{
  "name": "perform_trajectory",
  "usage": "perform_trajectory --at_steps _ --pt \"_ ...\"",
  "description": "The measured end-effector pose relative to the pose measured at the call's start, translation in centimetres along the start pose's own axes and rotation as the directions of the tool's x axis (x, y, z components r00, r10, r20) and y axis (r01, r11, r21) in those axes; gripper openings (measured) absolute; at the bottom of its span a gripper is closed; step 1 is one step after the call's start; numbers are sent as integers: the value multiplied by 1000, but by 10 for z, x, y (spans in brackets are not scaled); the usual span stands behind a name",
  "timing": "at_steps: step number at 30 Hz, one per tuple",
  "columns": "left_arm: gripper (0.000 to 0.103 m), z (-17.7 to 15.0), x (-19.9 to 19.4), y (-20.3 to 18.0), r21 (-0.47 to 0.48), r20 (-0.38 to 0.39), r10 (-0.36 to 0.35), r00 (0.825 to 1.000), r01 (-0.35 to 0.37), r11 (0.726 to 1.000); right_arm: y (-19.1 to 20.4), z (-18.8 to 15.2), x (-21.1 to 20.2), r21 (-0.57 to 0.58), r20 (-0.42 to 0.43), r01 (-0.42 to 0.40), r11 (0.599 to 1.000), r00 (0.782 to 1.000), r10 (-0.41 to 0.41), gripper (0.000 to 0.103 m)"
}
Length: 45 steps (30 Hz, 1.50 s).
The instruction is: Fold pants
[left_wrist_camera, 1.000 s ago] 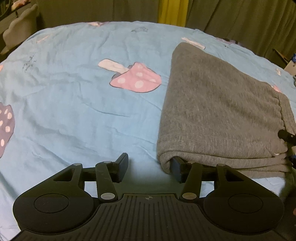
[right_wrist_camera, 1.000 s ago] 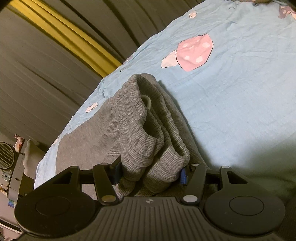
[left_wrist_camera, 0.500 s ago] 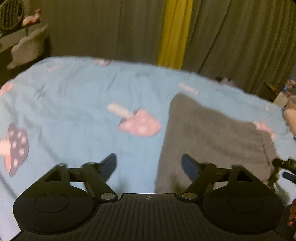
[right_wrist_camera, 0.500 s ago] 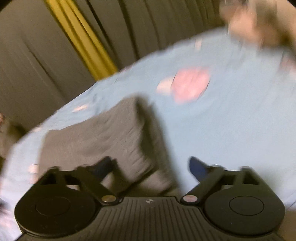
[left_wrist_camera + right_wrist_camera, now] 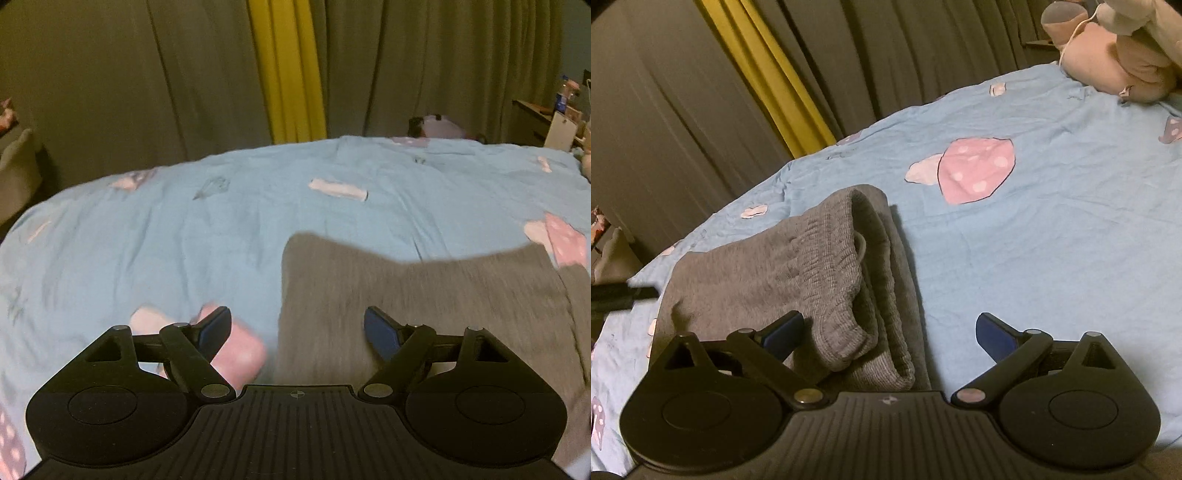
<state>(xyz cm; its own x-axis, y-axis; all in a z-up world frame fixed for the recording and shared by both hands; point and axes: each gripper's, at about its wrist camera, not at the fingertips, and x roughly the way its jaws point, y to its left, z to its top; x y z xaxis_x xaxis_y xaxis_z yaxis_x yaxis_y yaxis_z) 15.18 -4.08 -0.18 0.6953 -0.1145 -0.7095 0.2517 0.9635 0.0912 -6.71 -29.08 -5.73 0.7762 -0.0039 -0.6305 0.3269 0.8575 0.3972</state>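
Note:
The grey knit pants (image 5: 424,295) lie folded into a compact stack on the light blue bed sheet (image 5: 184,240). In the right wrist view the pants (image 5: 798,273) show their elastic waistband end and stacked layers. My left gripper (image 5: 297,332) is open and empty, held above the sheet with the pants' left edge between its fingers in view. My right gripper (image 5: 890,334) is open and empty, just in front of the waistband end, not touching it.
The sheet (image 5: 1052,240) carries pink mushroom prints (image 5: 975,170). Grey curtains with a yellow strip (image 5: 288,70) hang behind the bed. A pink plush toy (image 5: 1115,70) lies at the far right corner. A shelf with small items (image 5: 554,118) stands at the right.
Both grippers opened wide, let go of the folded pants and pulled up and back from them. The pants stay lying on the sheet.

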Motion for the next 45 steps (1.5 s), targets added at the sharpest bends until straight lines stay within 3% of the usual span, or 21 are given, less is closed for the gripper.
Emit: perform_trajectory --at_steps 2,4,7,13,17,21,23,26,30,33,34,35,37,40,42,43,45 --pt "84 10 24 -7 21 -45 -26 999 27 999 0 -2 4 -7 1 -6 1000 1000 7 99" --pt "84 12 54 -13 48 -111 14 994 -8 999 -3 -1 10 10 -18 -29 1000 999 29 99" --pt "99 7 87 -5 -17 -160 51 986 -55 998 -11 0 19 63 -61 -81 995 995 85 99" --pt "100 -8 61 6 -22 -77 76 994 -78 997 -15 0 25 96 -79 -109 989 990 117 99" --pt "100 -29 35 34 -64 -117 5 993 -13 998 -19 0 29 134 -92 -124 983 986 137 99" --pt "99 -58 11 58 -165 -202 -163 966 130 978 -19 -1 27 149 -96 -125 981 986 140 99" --pt "99 -74 5 62 -207 -229 -269 936 223 953 -21 -1 29 183 -122 -146 972 978 170 99" --pt "100 -99 11 64 -296 -272 -414 868 334 895 -19 -2 36 191 -181 -181 965 959 216 99" --pt "100 -104 14 84 -462 -211 -472 856 338 820 -13 1 39 164 -215 -203 965 948 235 99" --pt "98 -95 18 89 -497 -173 -523 835 384 778 -21 4 43 240 -215 -229 944 935 281 99" --pt "97 -94 19 87 -488 -172 -525 834 391 780 -26 5 44 281 -204 -240 929 931 302 99" --pt "90 -92 22 84 -471 -185 -511 840 381 796 -32 5 47 327 -192 -251 911 926 324 99" --pt "88 -88 31 75 -422 -239 -486 840 361 832 -39 8 53 384 -178 -264 885 919 351 99" --pt "88 -75 38 70 -395 -246 -497 832 383 835 -39 13 61 383 -193 -280 880 908 373 99" --pt "88 -69 45 68 -389 -256 -500 828 385 837 -37 16 65 359 -206 -305 882 896 393 89" --pt "88 -66 50 68 -386 -255 -507 823 394 834 -36 18 68 344 -216 -311 886 892 397 79" --pt "89 -65 55 68 -381 -253 -519 817 409 829 -41 20 73 348 -230 -340 874 872 431 78"
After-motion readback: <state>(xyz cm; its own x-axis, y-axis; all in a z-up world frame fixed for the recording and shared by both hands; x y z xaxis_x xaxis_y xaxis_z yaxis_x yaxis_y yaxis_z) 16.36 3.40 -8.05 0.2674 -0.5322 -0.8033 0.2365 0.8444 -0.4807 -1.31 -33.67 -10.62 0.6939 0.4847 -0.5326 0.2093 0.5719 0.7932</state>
